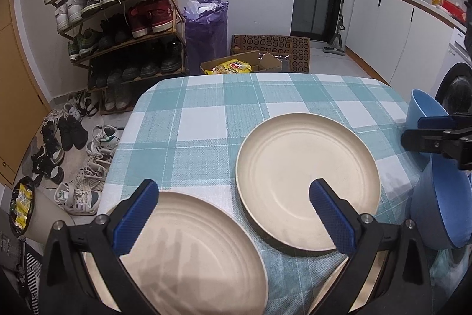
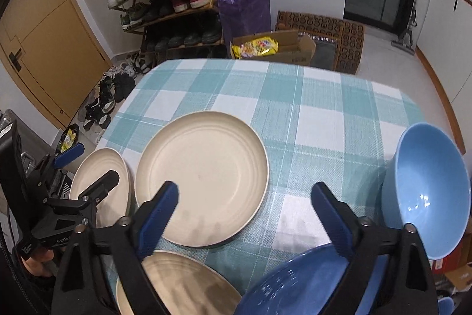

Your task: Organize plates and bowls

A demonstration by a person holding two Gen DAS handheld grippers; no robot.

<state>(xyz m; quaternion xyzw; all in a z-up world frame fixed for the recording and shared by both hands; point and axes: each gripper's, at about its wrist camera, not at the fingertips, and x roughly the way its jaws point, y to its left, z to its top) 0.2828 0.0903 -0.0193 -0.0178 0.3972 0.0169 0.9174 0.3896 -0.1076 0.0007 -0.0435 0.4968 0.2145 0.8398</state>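
Note:
Three cream plates lie on the checked tablecloth: a middle plate (image 1: 306,182) (image 2: 203,176), a left plate (image 1: 188,253) (image 2: 100,182) and a near plate (image 2: 180,285) at the front edge. Two blue bowls stand at the right: a far bowl (image 1: 424,108) (image 2: 433,191) tilted on its side, and a near bowl (image 1: 448,202) (image 2: 295,285). My left gripper (image 1: 233,197) is open and empty, above the left and middle plates. My right gripper (image 2: 244,197) is open and empty, above the near plate and near bowl.
The table (image 1: 206,114) has rounded corners and drops to the floor on the left. A shoe rack (image 1: 118,14), loose shoes (image 1: 73,143), a purple bag (image 1: 206,28) and a cardboard box (image 1: 242,64) stand beyond it. White cabinets (image 1: 398,28) run along the right.

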